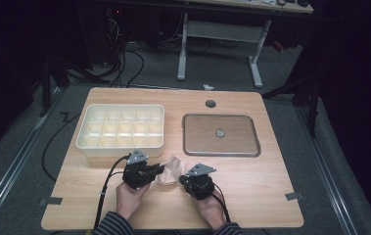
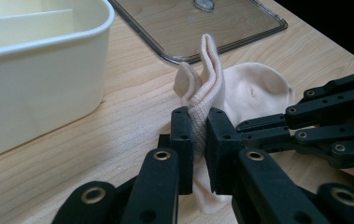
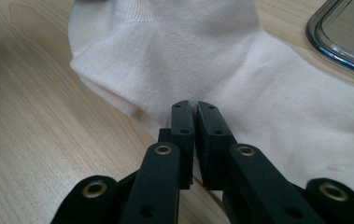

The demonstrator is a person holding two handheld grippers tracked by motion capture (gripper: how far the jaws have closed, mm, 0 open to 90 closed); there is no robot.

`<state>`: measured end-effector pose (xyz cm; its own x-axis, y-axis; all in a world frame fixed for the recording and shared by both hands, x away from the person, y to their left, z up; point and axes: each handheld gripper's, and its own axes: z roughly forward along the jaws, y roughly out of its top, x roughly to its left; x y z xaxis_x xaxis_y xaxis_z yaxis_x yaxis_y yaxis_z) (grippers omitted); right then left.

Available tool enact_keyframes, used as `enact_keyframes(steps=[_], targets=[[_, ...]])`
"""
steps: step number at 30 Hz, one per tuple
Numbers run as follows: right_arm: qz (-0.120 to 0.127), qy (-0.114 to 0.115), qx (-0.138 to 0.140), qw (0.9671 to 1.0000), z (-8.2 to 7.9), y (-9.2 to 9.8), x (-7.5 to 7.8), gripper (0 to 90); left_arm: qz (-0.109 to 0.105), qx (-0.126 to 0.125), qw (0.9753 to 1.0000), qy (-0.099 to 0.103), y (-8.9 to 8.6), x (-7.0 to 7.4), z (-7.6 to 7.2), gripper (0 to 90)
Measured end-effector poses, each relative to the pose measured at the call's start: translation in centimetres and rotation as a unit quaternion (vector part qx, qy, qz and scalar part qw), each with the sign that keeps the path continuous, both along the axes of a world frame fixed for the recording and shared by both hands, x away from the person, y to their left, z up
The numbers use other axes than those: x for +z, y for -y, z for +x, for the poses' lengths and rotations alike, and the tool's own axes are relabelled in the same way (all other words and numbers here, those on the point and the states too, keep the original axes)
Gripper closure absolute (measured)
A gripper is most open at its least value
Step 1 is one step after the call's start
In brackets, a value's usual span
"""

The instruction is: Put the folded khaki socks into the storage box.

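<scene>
A pale cream sock lies crumpled on the wooden table, between the two grippers near the front edge. My left gripper is shut on the ribbed cuff, which stands up in a fold above its jaws. The rest of the sock lies flat behind. From the right, my right gripper meets the sock. In its own view the jaws are closed to a thin slit at the near edge of the sock, apparently pinching the fabric.
A cream tray with several compartments stands at the back left; its wall is close to the left gripper. A clear flat lid with a small knob lies at the back right. A cable hole sits near the far edge.
</scene>
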<state>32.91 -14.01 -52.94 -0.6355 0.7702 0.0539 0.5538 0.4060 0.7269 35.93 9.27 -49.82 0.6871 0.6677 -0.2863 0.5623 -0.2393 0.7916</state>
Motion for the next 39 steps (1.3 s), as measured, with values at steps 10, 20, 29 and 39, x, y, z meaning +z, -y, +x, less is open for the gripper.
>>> enact_keyframes(steps=[10, 20, 29, 39], targets=[[-0.007, -0.008, 0.007, 0.9999, 0.4, -0.4, 0.2, 85.9, -0.007, -0.011, 0.9998, 0.012, 0.3, 0.8, -0.2, 83.0], [-0.008, -0.012, 0.018, 0.9997, 0.9, -0.8, 0.3, 86.0, -0.013, -0.020, 0.9996, 0.015, 0.2, 1.1, -0.2, 83.0], [0.001, -0.023, 0.017, 0.9996, 1.1, -0.9, 0.3, 86.0, -0.018, -0.035, 0.9991, 0.017, 0.6, 1.5, 0.0, 83.2], [-0.004, -0.025, 0.038, 0.9990, 1.6, -2.5, 0.3, 86.1, -0.027, -0.033, 0.9989, 0.017, 0.2, 1.7, 0.0, 83.6]])
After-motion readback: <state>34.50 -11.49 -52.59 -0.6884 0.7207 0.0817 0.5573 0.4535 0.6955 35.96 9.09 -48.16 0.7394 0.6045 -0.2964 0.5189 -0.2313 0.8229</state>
